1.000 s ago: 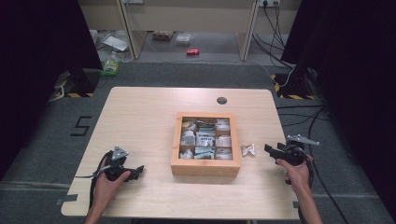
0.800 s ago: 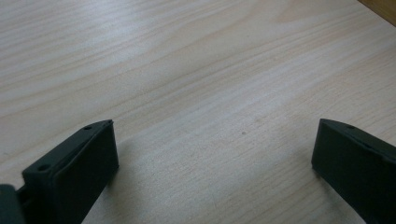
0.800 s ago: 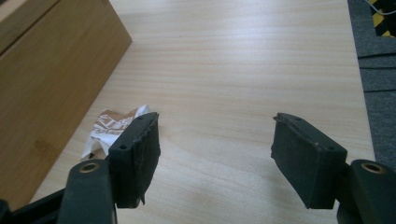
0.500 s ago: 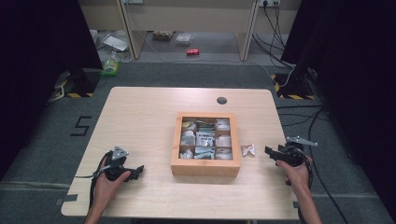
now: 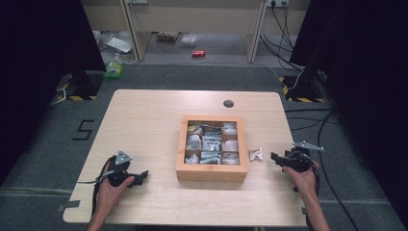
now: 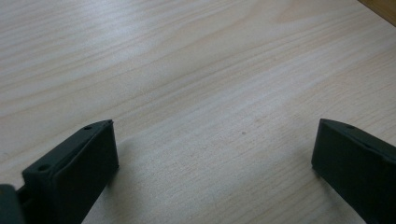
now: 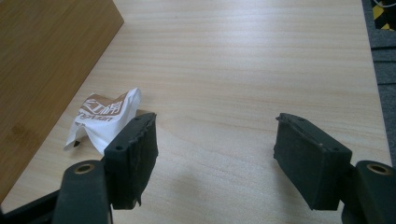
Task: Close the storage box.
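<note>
The right gripper's near jaw covers part of the sachet (image 7: 105, 119); its print is too blurred to read

Bright overhead light, soft shadows under jaws (slightly blurred), dark surroundings

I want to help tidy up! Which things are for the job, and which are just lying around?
For the job: packet, box, right gripper.
Lying about: red can, green bottle, cables on the floor.
</note>
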### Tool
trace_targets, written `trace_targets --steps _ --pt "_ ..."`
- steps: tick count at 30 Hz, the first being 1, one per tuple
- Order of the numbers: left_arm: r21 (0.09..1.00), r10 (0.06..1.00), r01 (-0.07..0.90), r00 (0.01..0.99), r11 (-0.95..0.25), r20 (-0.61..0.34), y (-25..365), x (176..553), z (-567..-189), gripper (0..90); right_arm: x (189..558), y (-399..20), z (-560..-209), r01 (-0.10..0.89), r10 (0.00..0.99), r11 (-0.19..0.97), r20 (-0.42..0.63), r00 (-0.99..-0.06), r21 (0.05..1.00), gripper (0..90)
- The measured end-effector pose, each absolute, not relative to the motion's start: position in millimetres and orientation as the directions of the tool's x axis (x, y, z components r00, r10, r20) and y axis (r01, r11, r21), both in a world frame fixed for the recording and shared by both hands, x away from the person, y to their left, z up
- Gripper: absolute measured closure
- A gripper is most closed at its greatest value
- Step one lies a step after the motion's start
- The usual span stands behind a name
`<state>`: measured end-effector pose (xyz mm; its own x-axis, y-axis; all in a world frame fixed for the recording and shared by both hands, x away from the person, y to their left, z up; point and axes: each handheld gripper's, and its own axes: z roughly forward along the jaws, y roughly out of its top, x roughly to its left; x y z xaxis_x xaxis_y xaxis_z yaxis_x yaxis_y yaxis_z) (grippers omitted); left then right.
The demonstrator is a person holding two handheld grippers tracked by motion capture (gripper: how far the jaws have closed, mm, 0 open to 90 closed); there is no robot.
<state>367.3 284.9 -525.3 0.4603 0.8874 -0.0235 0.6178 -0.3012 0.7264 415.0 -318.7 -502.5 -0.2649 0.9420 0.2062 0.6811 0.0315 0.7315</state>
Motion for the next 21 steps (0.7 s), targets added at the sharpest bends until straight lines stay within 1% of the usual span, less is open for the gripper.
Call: trace_targets --steps 6,9,11,13,14,17,20,21 --pt "0.726 0.887 0.618 0.460 -0.301 -0.023 285 367 -525 0.0 416 -317 -506 0.696 0.941 0.031 0.213 -0.262 0.717 26.7" --pt "0.726 0.887 0.618 0.460 -0.301 -0.023 285 367 -525 0.0 416 -317 -508 0.695 0.944 0.031 0.208 -0.257 0.718 21.9" --pt "0.726 0.887 0.618 0.460 -0.301 -0.024 285 367 -525 0.0 417 -317 -508 0.694 0.945 0.032 0.205 -0.256 0.719 16.2" --pt "0.726 0.887 0.618 0.460 -0.301 -0.023 285 367 -525 0.0 416 -314 -510 0.690 0.947 0.049 0.186 -0.262 0.722 15.1" --pt "0.726 0.887 0.618 0.460 -0.301 -0.023 285 367 -525 0.0 416 -313 -510 0.682 0.948 0.069 0.166 -0.273 0.728 15.0" --pt "0.726 0.888 0.618 0.460 -0.301 -0.023 285 367 -525 0.0 416 -309 -513 0.657 0.943 0.177 0.065 -0.327 0.733 12.6" --pt "0.726 0.888 0.618 0.460 -0.301 -0.023 285 367 -525 0.0 416 -302 -514 0.659 0.937 0.246 -0.001 -0.349 0.711 6.6" --pt "0.727 0.888 0.618 0.460 -0.301 -0.023 285 367 -525 0.0 416 -299 -515 0.665 0.938 0.248 -0.002 -0.347 0.705 3.8"
